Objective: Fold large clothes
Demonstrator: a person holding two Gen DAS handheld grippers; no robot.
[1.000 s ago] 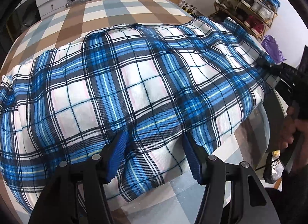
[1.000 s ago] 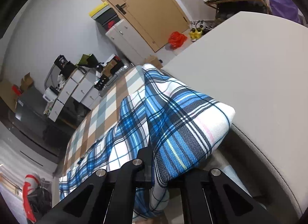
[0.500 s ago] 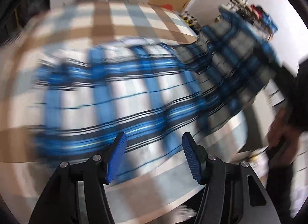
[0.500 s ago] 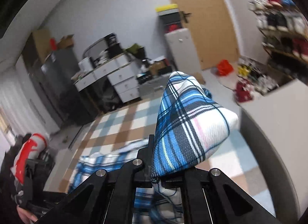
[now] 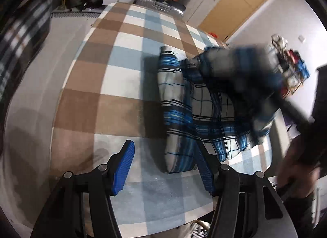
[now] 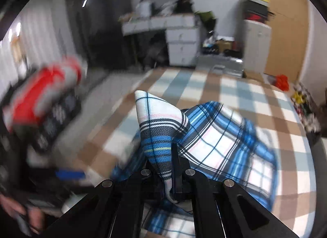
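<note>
A blue, white and black plaid garment lies partly folded on the checked cover of the table. My left gripper is open and empty, with blue pads, just left of the garment's near edge. My right gripper is shut on a corner of the plaid garment and holds it lifted above the rest of the cloth. In the left wrist view the right gripper and the lifted cloth are blurred at the right.
White drawer units and clutter stand beyond the table's far end. A wooden door is at the back. A shoe rack stands at the right. The table's near edge is just under my left gripper.
The right gripper has carried the held corner up and leftward over the garment, folding it onto itself. The left gripper has swung left, off the cloth, and stays open.
</note>
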